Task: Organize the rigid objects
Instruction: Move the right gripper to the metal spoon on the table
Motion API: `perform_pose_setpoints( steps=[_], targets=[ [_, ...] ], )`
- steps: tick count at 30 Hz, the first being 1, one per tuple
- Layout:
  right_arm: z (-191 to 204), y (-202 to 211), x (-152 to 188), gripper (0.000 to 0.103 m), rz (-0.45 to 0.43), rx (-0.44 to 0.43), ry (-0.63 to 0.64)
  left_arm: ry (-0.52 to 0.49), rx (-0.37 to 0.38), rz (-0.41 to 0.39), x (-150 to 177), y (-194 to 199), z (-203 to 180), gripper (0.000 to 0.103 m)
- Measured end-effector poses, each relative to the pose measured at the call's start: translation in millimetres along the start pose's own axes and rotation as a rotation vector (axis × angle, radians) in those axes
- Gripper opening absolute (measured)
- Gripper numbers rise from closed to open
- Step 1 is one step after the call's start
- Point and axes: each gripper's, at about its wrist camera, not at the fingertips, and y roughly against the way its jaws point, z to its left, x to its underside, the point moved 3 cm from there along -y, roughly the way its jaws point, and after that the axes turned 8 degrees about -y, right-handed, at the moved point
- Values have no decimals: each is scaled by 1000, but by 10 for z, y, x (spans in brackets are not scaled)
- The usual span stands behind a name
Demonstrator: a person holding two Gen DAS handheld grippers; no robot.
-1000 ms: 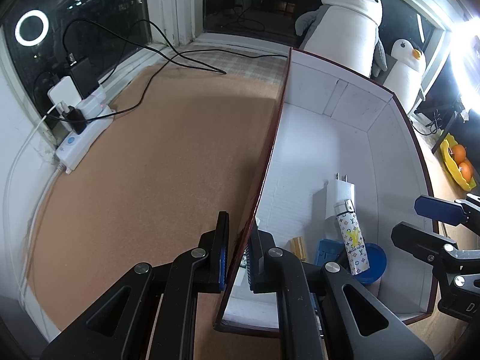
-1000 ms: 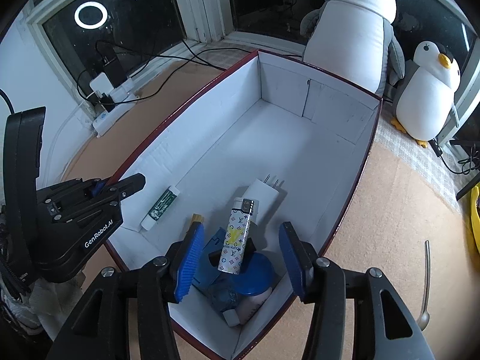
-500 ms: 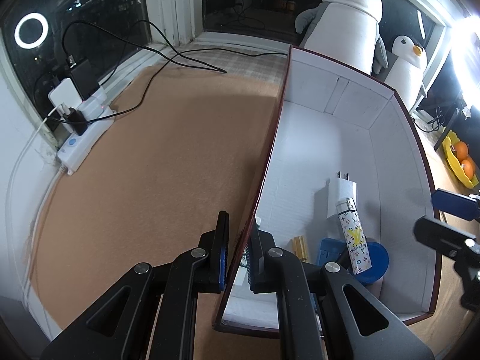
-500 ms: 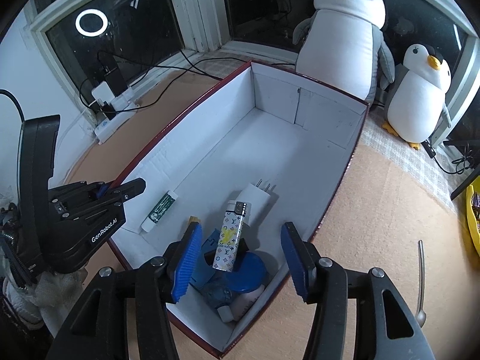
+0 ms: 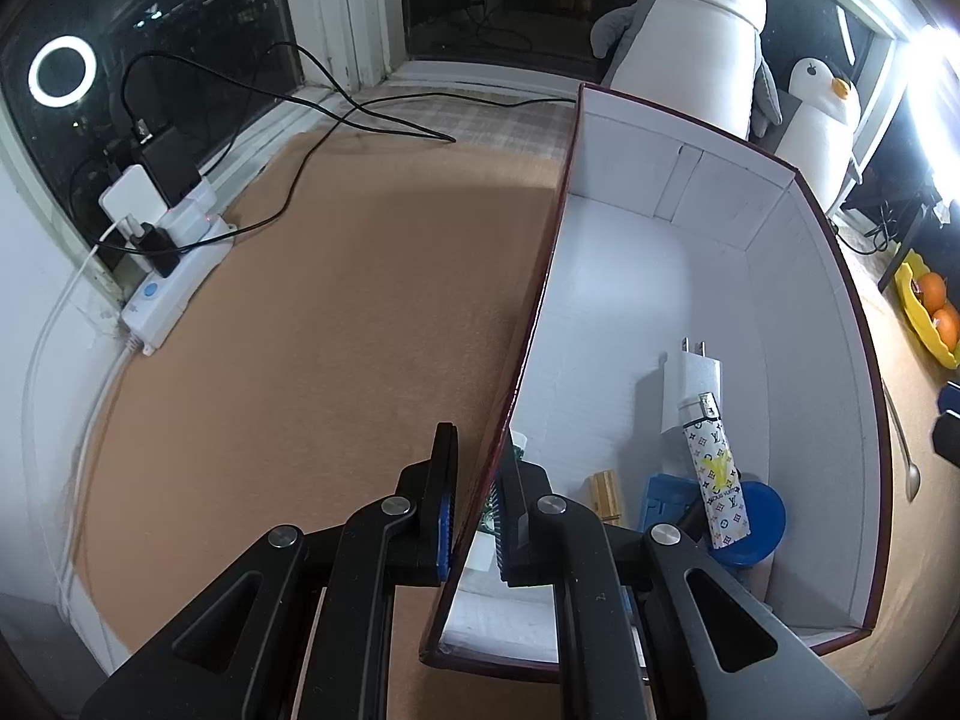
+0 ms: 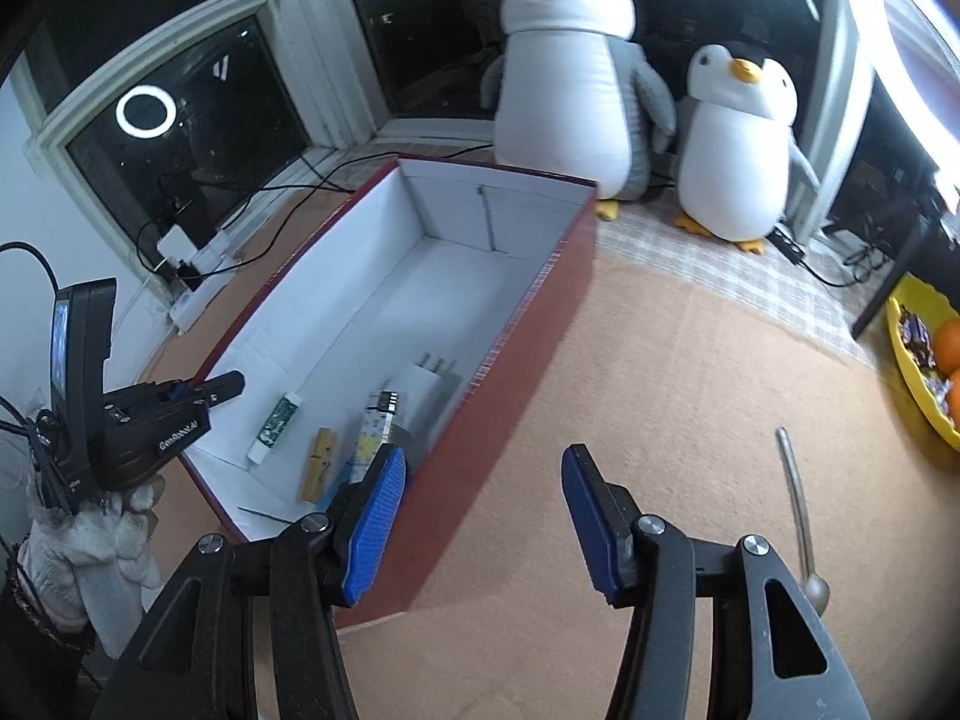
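Observation:
A long red box with a white inside [image 5: 708, 276] lies on the brown mat. My left gripper [image 5: 477, 510] is shut on its left wall near the front corner, also seen as the left gripper [image 6: 222, 387] in the right wrist view. Inside the box lie a patterned lighter [image 5: 717, 480], a white charger [image 5: 690, 384], a blue lid [image 5: 762, 516], a wooden clip [image 6: 318, 471] and a small green-and-white tube [image 6: 275, 426]. My right gripper [image 6: 480, 516] stands open and empty over the mat, just right of the box's red outer wall [image 6: 522, 348]. A metal spoon [image 6: 798, 504] lies on the mat to its right.
Two plush penguins [image 6: 570, 72] stand behind the box. A power strip with chargers and cables [image 5: 168, 264] lies at the left by the window. A yellow bowl of oranges [image 6: 924, 360] sits at the far right. Bare mat stretches on both sides of the box.
My right gripper has moved out from above the box's contents to the right, over the mat beside the box. The left gripper has kept its hold on the wall.

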Motion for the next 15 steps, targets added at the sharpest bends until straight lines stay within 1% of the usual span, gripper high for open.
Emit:
perform_pose_setpoints(
  steps=[6, 15],
  targets=[
    [-441, 179, 79, 50, -20, 21, -61, -1, -16, 9, -20, -9, -20, 10],
    [-1317, 262, 234, 50, -1, 109, -169, 0, -39, 22, -37, -12, -52, 11]
  ],
)
